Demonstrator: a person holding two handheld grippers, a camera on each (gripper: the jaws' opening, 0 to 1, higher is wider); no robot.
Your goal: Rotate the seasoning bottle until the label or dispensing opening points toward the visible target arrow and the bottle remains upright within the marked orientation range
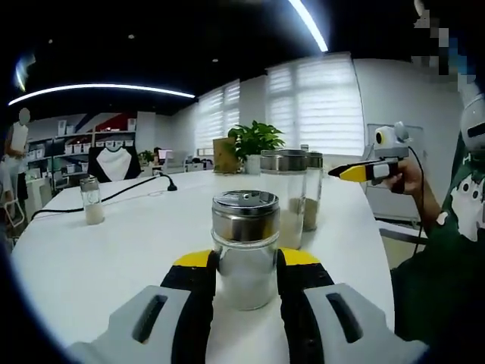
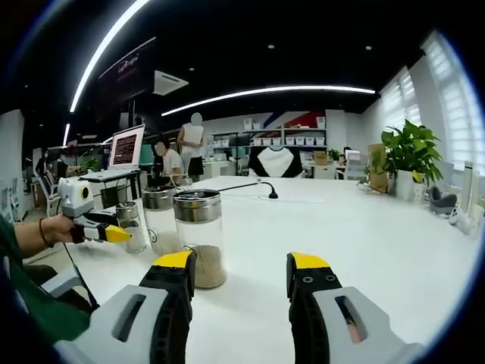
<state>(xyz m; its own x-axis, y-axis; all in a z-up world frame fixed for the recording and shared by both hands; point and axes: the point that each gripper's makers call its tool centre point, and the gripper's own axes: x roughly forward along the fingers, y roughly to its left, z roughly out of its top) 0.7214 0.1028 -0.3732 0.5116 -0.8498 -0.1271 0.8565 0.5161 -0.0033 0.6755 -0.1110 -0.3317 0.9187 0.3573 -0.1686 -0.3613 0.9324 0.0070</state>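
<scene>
A glass seasoning bottle (image 1: 244,254) with a perforated metal lid stands upright on the white table (image 1: 114,258). My left gripper (image 1: 246,264) is shut on it, its yellow-tipped jaws pressing on both sides of the glass. In the right gripper view the same bottle (image 2: 131,225) appears small at the far left, beside the left gripper (image 2: 114,233) and the hand holding it. My right gripper (image 2: 241,267) is open above the table with nothing between its jaws. It also comes into the left gripper view as the right gripper (image 1: 341,173), raised at the table's right side.
Two taller jars (image 1: 286,199) (image 1: 312,189) with powder stand just behind the held bottle; the nearer jar (image 2: 199,236) sits by my right gripper's left jaw. A small shaker (image 1: 92,202), a black cable (image 1: 121,193) and a potted plant (image 1: 254,144) lie further off.
</scene>
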